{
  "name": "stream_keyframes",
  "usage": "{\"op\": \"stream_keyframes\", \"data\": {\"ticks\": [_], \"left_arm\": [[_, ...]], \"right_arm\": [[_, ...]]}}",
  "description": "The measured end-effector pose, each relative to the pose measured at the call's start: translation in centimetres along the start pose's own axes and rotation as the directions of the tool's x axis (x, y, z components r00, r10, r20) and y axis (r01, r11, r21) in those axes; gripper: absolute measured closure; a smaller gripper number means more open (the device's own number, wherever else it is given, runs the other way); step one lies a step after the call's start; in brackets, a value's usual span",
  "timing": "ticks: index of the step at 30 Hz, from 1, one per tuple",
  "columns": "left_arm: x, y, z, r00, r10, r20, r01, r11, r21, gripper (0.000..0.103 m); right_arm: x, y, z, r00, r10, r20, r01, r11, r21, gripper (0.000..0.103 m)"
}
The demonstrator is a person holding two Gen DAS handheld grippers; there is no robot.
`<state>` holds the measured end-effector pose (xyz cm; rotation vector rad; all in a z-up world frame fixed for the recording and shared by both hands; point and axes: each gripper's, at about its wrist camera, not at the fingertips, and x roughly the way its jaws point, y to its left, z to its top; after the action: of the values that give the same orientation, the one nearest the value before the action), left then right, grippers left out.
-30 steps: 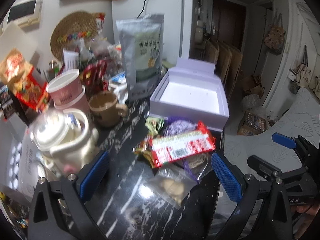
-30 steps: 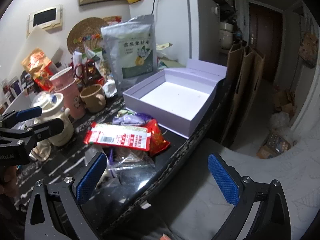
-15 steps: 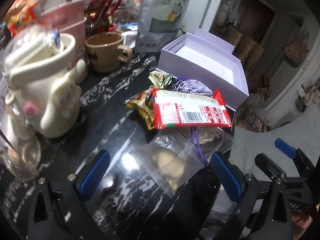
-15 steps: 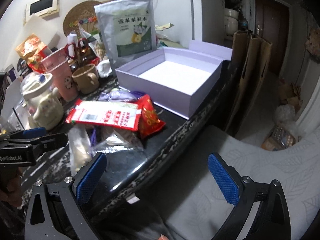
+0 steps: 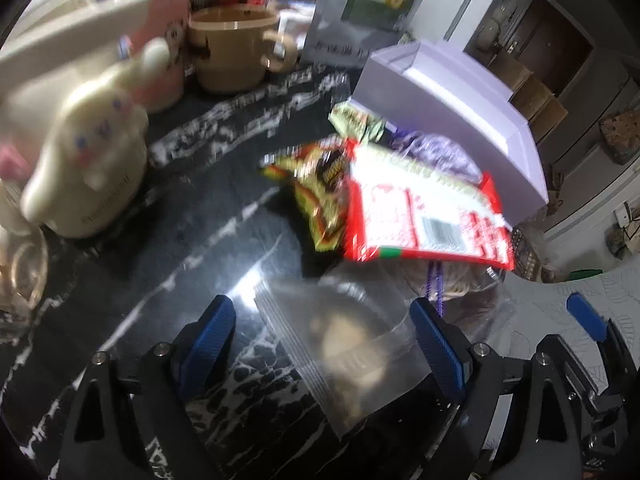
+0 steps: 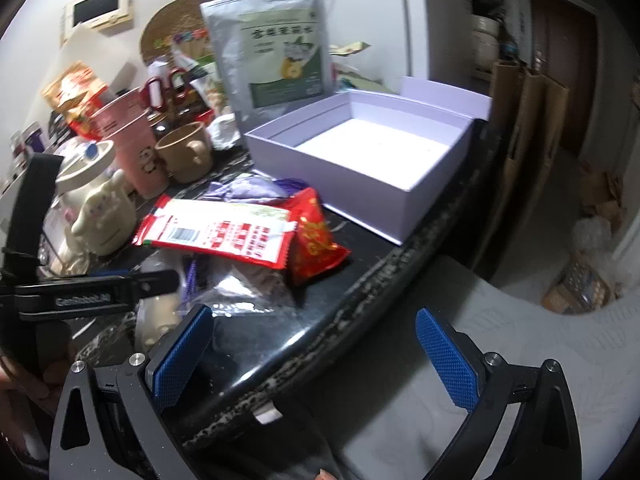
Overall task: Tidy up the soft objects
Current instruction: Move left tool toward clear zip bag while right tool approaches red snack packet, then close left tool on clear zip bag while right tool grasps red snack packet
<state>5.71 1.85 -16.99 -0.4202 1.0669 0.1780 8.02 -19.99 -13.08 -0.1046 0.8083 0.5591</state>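
Note:
My left gripper (image 5: pixel 322 330) is open, its pads on either side of a clear zip bag (image 5: pixel 344 340) that lies on the black marble counter (image 5: pixel 180 280). Behind it lie a red-and-white snack packet (image 5: pixel 424 216), a yellow-red wrapper (image 5: pixel 316 184), a purple pouch (image 5: pixel 436 152) and the open lilac box (image 5: pixel 452 92). My right gripper (image 6: pixel 314 344) is open and empty at the counter's front edge. In the right wrist view the packet (image 6: pixel 216 232), a red pouch (image 6: pixel 316 240), the box (image 6: pixel 360 152) and the left gripper (image 6: pixel 92 292) show.
A cream dog-shaped pot (image 5: pixel 88 152), a brown mug (image 5: pixel 236 48), pink cups (image 6: pixel 132 140) and a tall silver-green bag (image 6: pixel 276 44) stand at the counter's back. A grey patterned cushion (image 6: pixel 520 320) lies below the counter's edge (image 6: pixel 360 300).
My left gripper has dropped low and forward, so the clear bag now sits between its pads. My right gripper has edged closer to the counter.

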Motion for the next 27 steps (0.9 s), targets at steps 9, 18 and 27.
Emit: {"op": "stream_keyframes", "data": {"ticks": [9, 18, 27], "left_arm": [[-0.6, -0.1, -1.0, 0.998, 0.026, 0.065, -0.032, 0.995, 0.094, 0.053], [-3.6, 1.8, -1.3, 0.992, 0.032, 0.122, -0.044, 0.994, 0.099, 0.053], [-3.6, 2.3, -1.0, 0.994, 0.004, 0.114, -0.012, 0.997, 0.074, 0.053]], "right_arm": [[2.0, 2.0, 1.5, 0.996, 0.083, 0.012, -0.082, 0.992, -0.093, 0.006], [4.7, 4.3, 2.0, 0.997, 0.080, 0.008, -0.076, 0.971, -0.226, 0.011], [6.6, 7.2, 2.3, 0.998, 0.030, 0.063, -0.005, 0.934, -0.359, 0.016]]}}
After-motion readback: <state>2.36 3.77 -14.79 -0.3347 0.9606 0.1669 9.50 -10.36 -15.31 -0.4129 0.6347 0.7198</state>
